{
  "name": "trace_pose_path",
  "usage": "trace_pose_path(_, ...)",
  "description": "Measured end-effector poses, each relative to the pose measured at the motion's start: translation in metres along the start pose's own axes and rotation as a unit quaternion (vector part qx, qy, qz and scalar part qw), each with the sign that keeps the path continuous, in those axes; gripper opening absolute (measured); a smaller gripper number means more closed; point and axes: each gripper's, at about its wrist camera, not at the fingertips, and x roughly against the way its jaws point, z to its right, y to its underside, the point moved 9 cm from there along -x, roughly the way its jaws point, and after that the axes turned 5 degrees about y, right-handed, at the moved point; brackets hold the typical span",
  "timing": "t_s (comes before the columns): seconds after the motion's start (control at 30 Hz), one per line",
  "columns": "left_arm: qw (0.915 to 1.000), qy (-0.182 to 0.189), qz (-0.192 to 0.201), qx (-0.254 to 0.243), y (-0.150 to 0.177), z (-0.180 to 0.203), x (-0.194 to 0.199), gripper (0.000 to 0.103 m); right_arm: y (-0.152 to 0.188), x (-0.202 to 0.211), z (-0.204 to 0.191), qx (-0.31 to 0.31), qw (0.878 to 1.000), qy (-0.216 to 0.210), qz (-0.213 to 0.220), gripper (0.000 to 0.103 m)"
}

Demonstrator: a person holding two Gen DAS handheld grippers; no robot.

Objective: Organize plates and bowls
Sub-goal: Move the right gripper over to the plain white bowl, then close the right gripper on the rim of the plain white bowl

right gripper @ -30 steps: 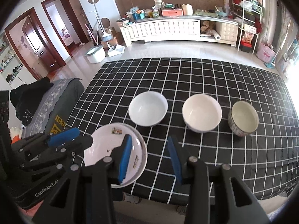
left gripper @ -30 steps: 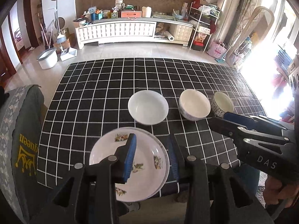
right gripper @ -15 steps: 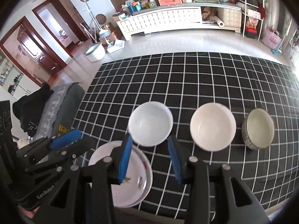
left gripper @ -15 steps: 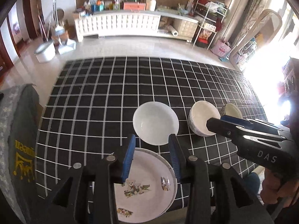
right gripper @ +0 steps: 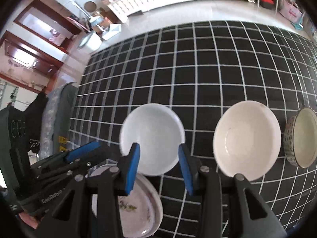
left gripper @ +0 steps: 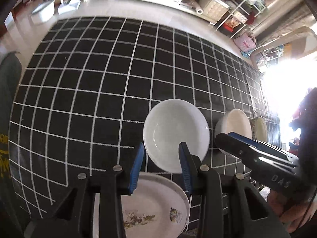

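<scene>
A table covered in a black cloth with a white grid [left gripper: 95,91] fills both views, and most of its far and left area lies bare, giving wide open room. Along the near edge sits a round white plate with small floral prints [left gripper: 158,208], lying flat. Just beyond it, rims nearly touching, stands a plain white round bowl [left gripper: 176,134], mouth upward. To its right in a row stand a cream-white bowl [right gripper: 247,138] and a bowl with a speckled patterned outside [right gripper: 299,136], both upright and slightly apart. The left gripper [left gripper: 160,164], with blue pads, hovers part-open and empty above the gap between plate and white bowl. The right gripper [right gripper: 158,164] is likewise part-open, holding nothing, framing the white bowl's near rim. The left view shows the person's hand [left gripper: 287,208] gripping the right tool; the right view alone shows the patterned bowl's side and a dark chair back [right gripper: 57,115] beside the table's left edge.
</scene>
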Motion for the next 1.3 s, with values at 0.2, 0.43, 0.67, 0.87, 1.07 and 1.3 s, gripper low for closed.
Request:
trace_pose_path(0.2,0.9999,-0.003,-0.011,0.007,-0.004,-0.007,-0.022,0.034,-0.001,-0.022,0.012,-0.02,0.999,-0.015,-0.021,0.044)
trace_pose_path(0.43,0.9998,-0.004,-0.017,0.003,-0.002,-0.014,-0.037,0.023,0.001,-0.032,0.016,-0.012,1.0,-0.014,-0.026,0.032)
trace_pose_path(0.67,0.9997,-0.007,-0.023,0.0,0.0,-0.02,-0.044,0.013,0.005,-0.039,0.025,0.008,1.0,0.003,-0.022,0.012)
trace_pose_path(0.87,0.9996,-0.015,-0.02,-0.015,0.005,-0.023,-0.044,0.01,0.012,-0.041,0.03,0.006,1.0,0.007,-0.03,0.01)
trace_pose_path(1.07,0.9994,-0.008,-0.027,-0.017,0.018,-0.017,-0.04,0.011,0.017,-0.031,0.035,0.0,0.999,0.032,-0.022,0.01)
trace_pose_path(1.3,0.9994,-0.003,-0.02,-0.029,0.033,0.003,-0.025,0.011,0.034,-0.006,0.041,-0.015,0.999,0.032,-0.01,0.01)
